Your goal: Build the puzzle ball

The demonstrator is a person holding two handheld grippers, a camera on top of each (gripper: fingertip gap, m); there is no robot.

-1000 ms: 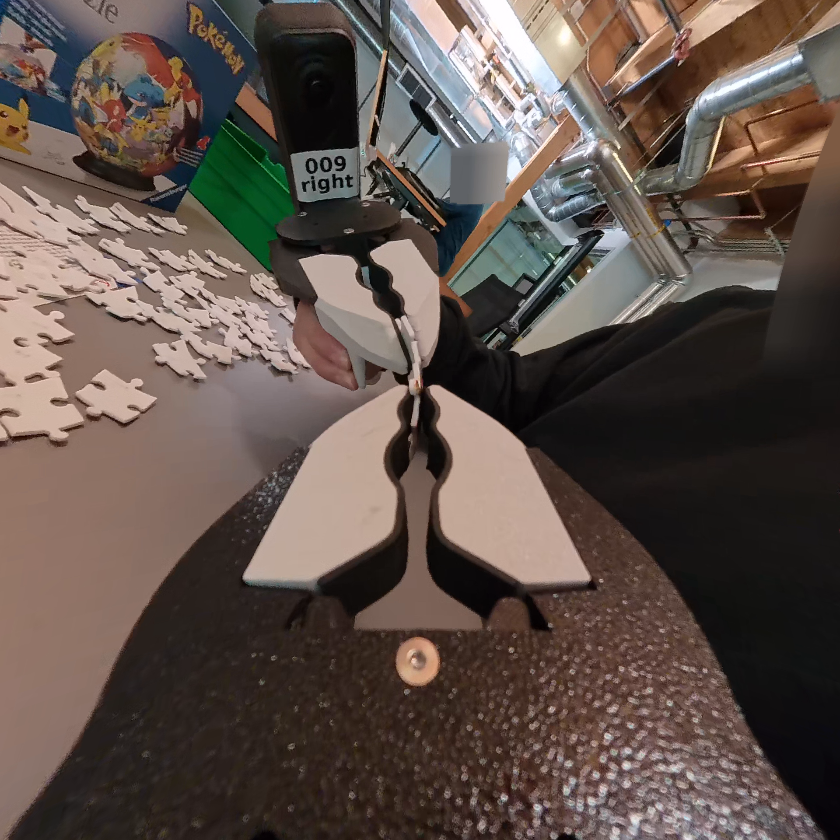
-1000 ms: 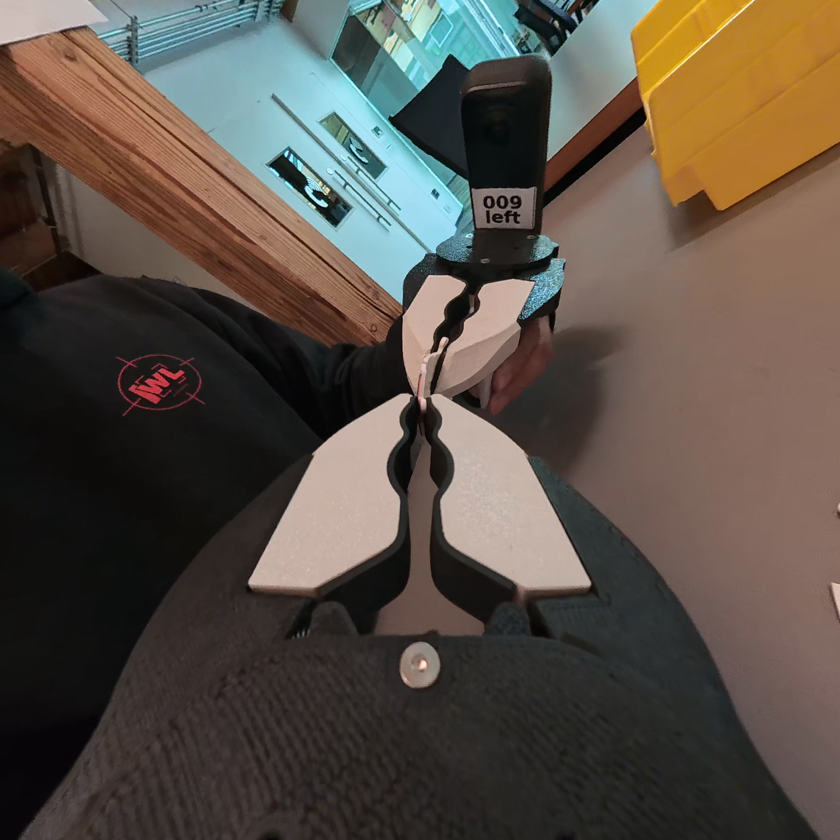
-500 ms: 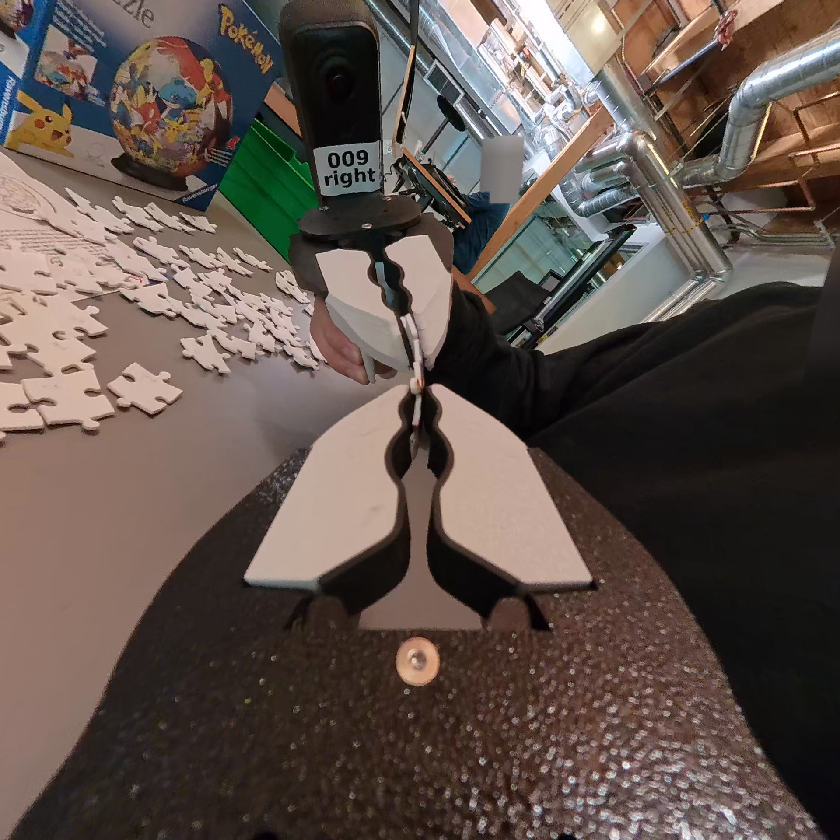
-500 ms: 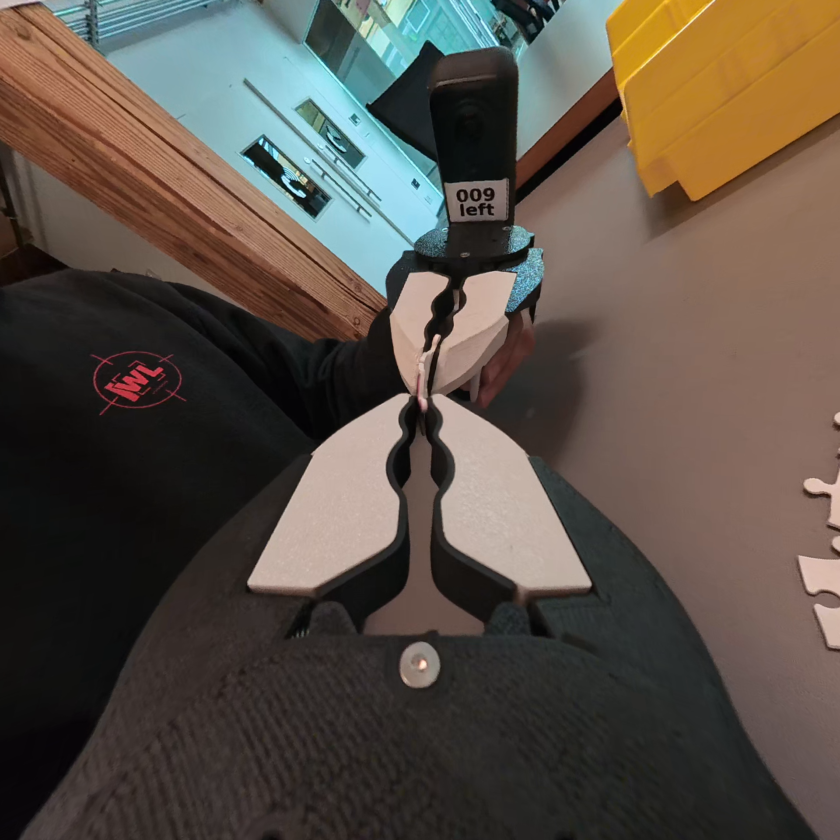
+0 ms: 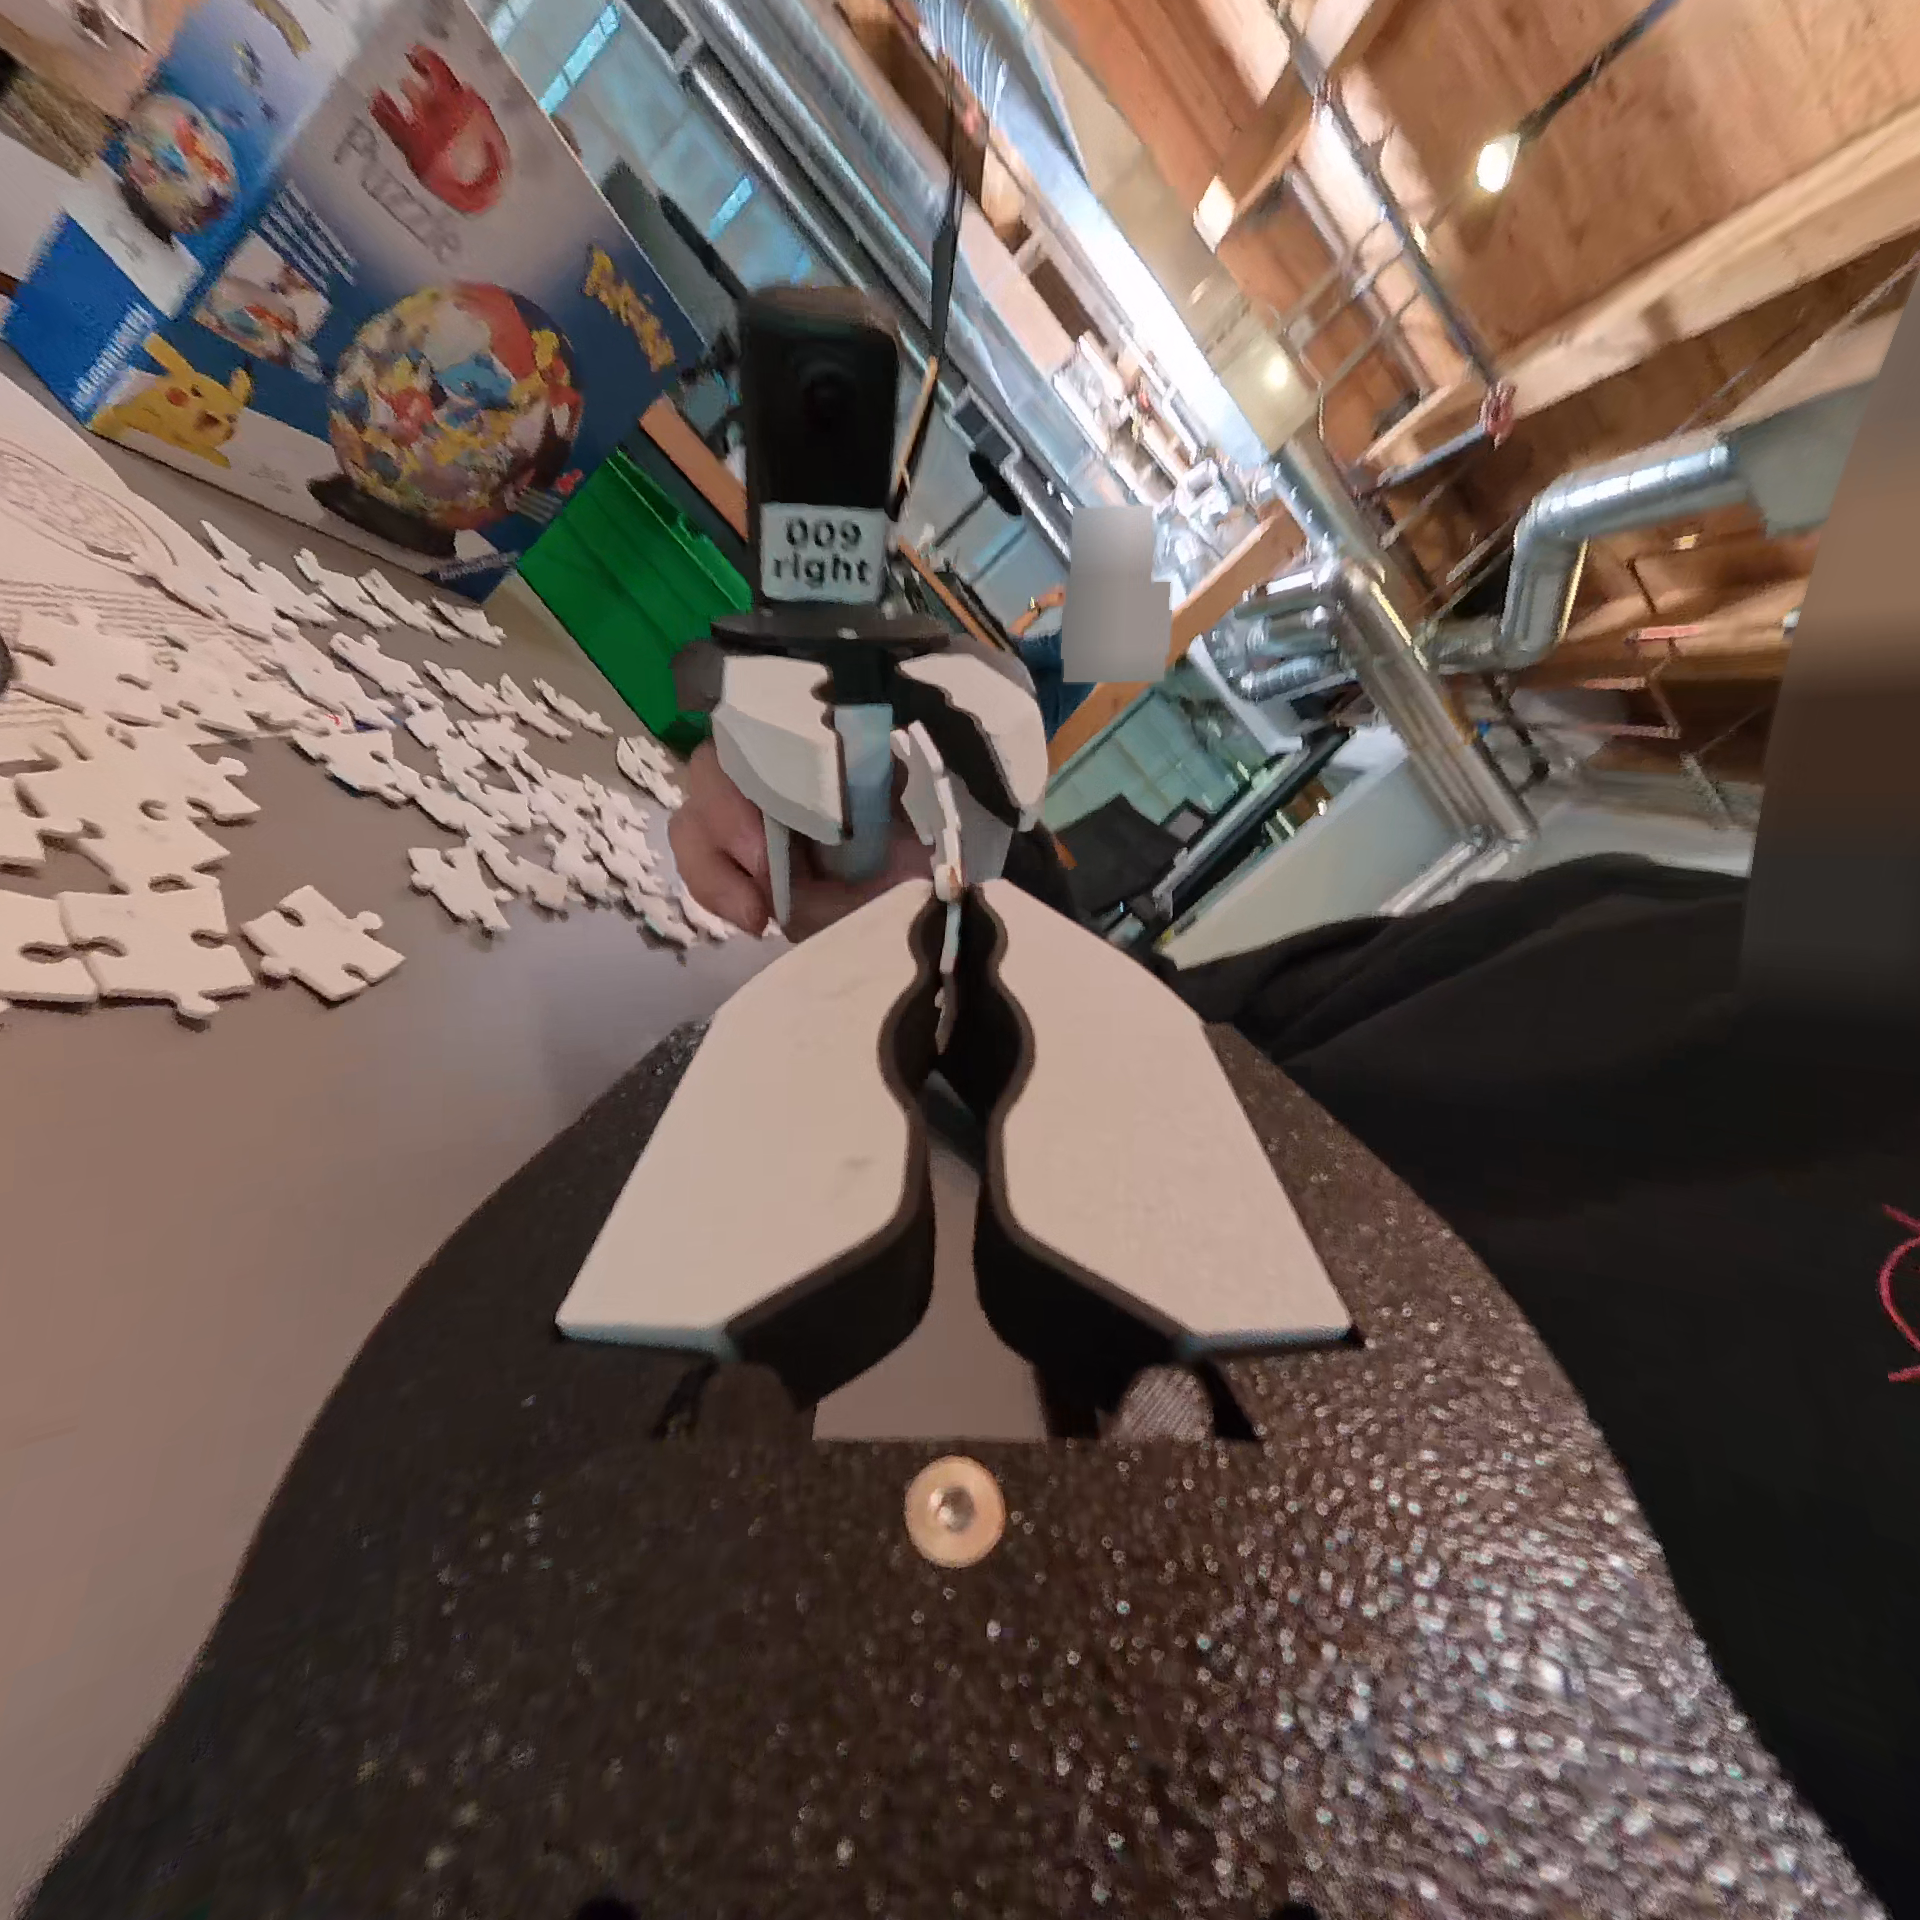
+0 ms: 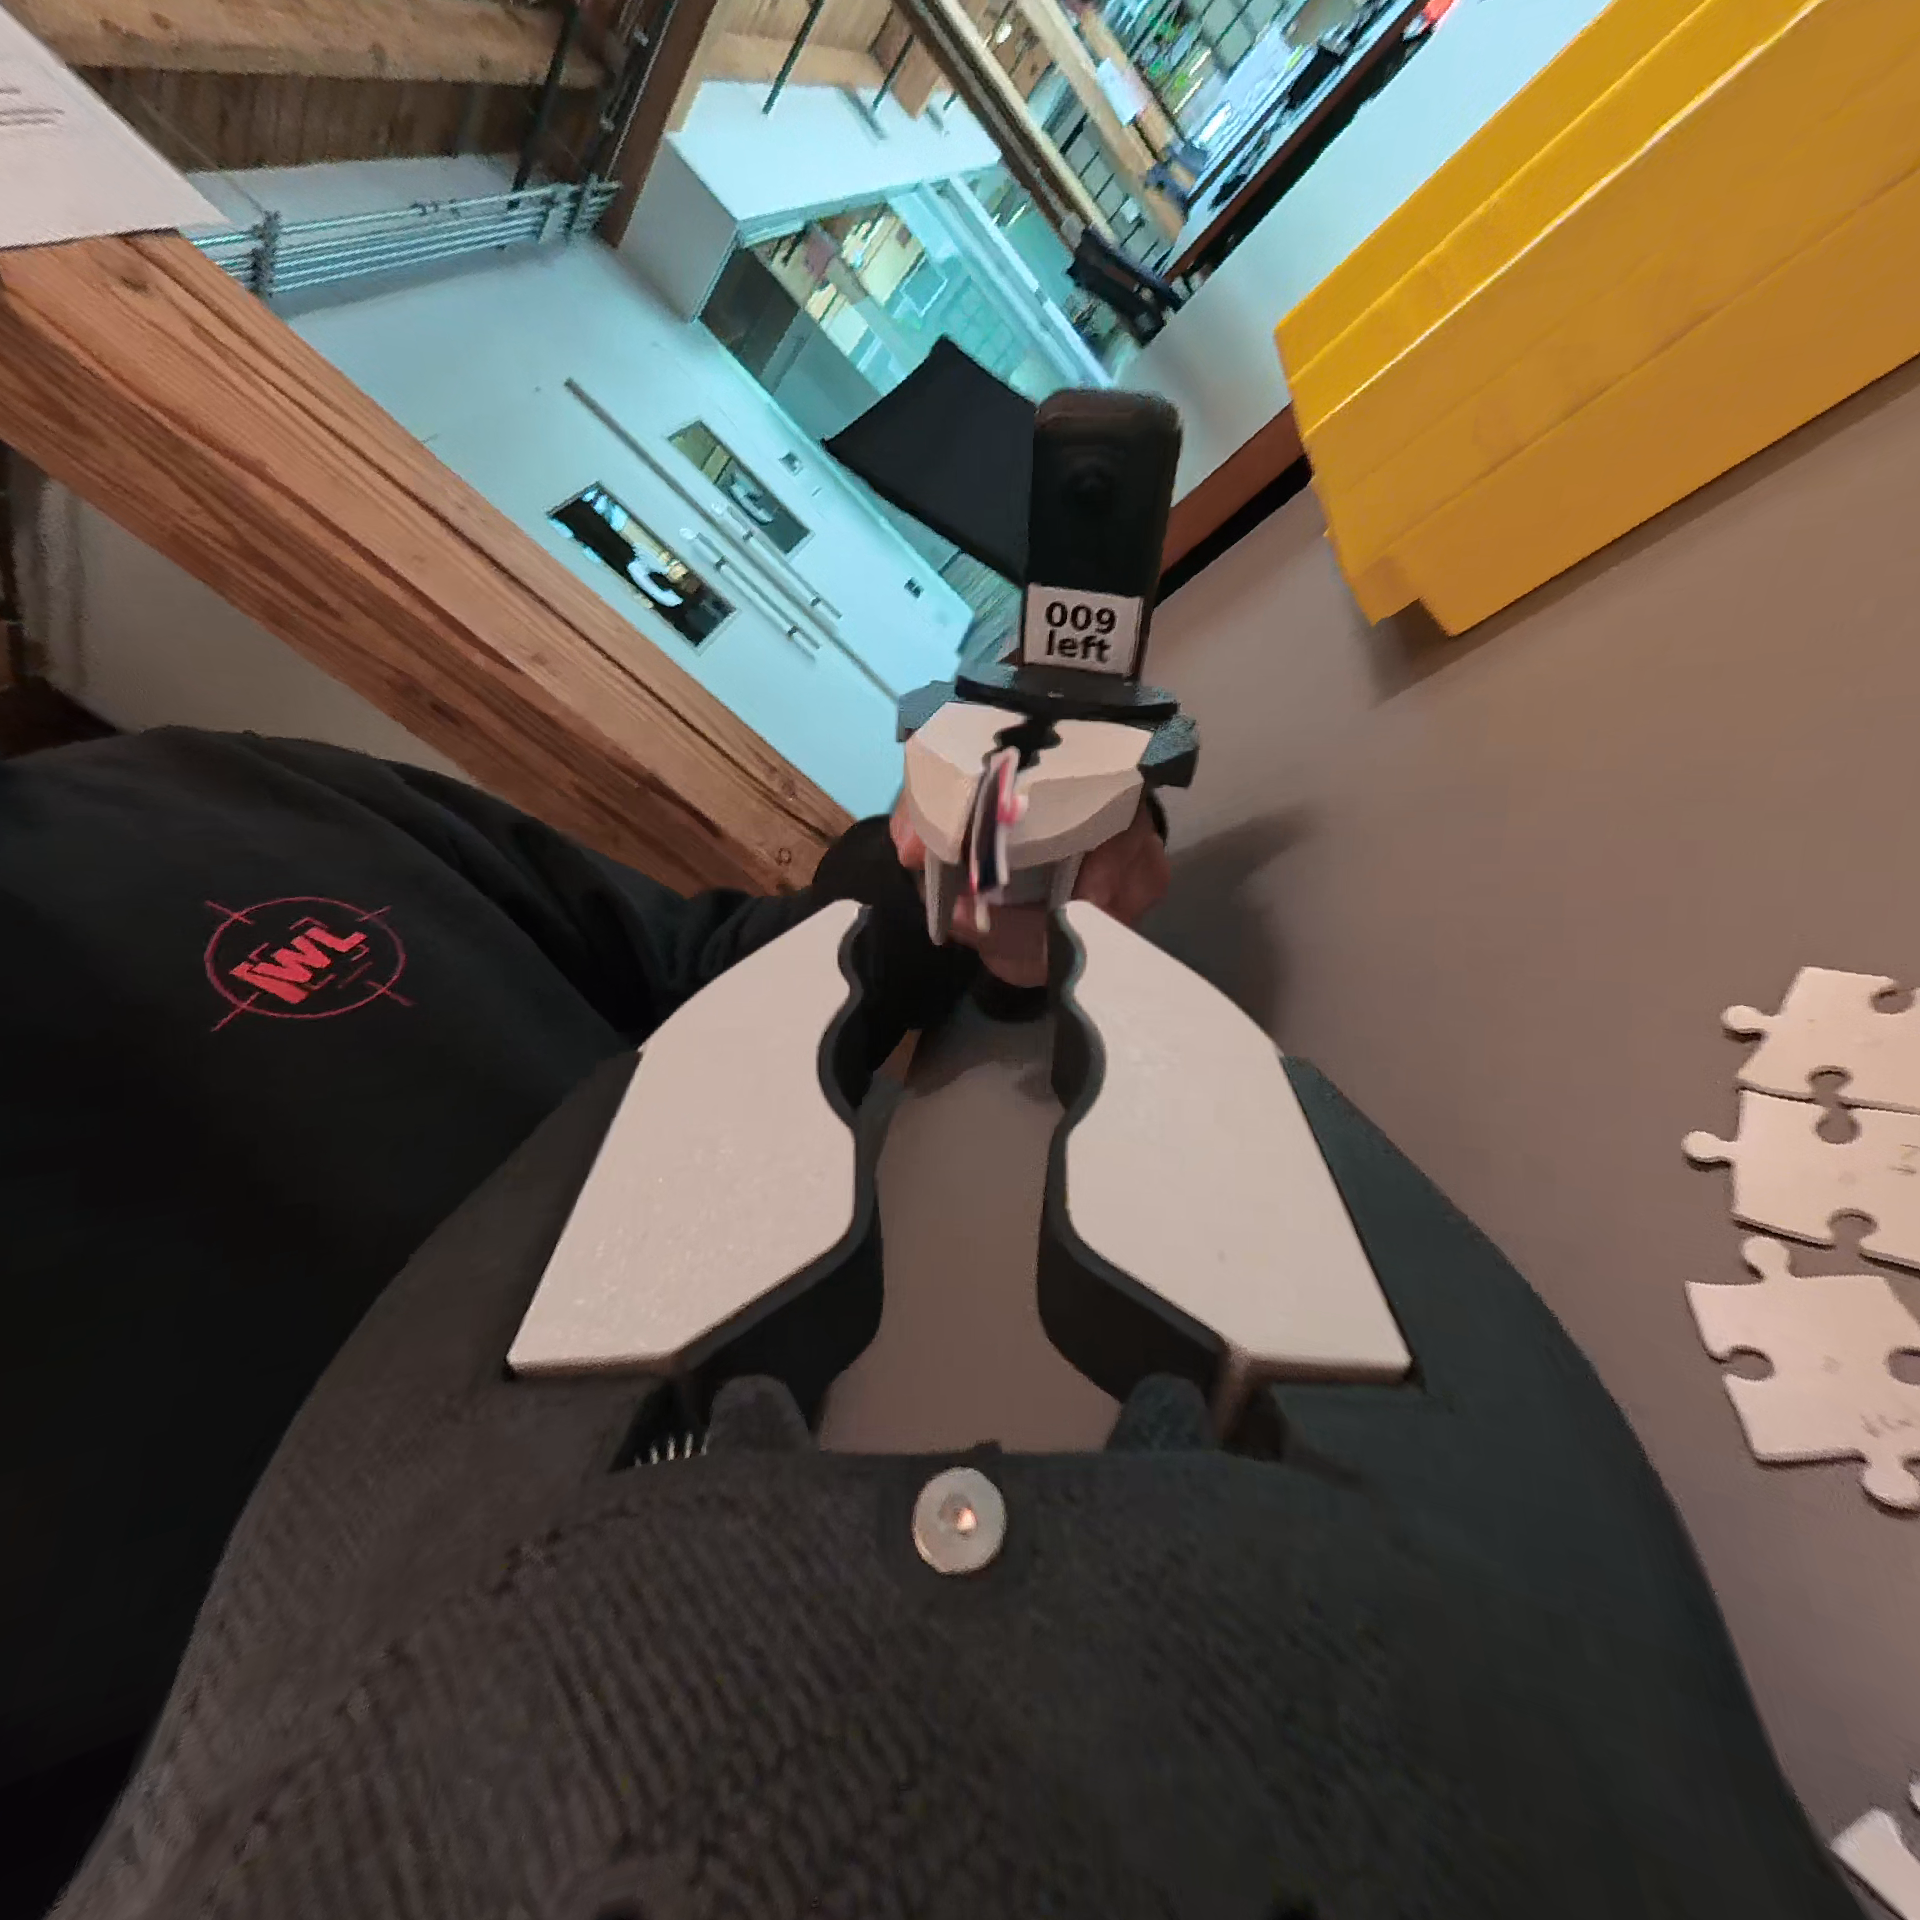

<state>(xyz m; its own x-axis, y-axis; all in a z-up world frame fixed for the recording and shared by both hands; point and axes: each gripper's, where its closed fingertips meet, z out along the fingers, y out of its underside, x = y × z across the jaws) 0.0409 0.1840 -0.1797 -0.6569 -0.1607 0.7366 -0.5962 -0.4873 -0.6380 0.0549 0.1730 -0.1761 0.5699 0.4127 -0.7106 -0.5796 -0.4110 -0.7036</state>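
Note:
My left gripper is shut on a short strip of joined white puzzle pieces, seen edge-on and sticking out past its tips. My right gripper faces it close by, jaws apart, one finger on each side of the strip's far end. In the right wrist view my right gripper is open and empty. The left gripper is beyond it, holding the joined pieces, whose coloured side shows. Both are held above the grey table.
Many loose white puzzle pieces lie face down on the left; a few joined ones lie to the right. The puzzle box and a green bin stand behind. Yellow bins are at the far right. A person in black is close. The grippers are tip to tip, or close to it.
My right gripper has opened and let go of the joined pieces. My left gripper still holds them. Both views have swung a little towards the loose pieces.

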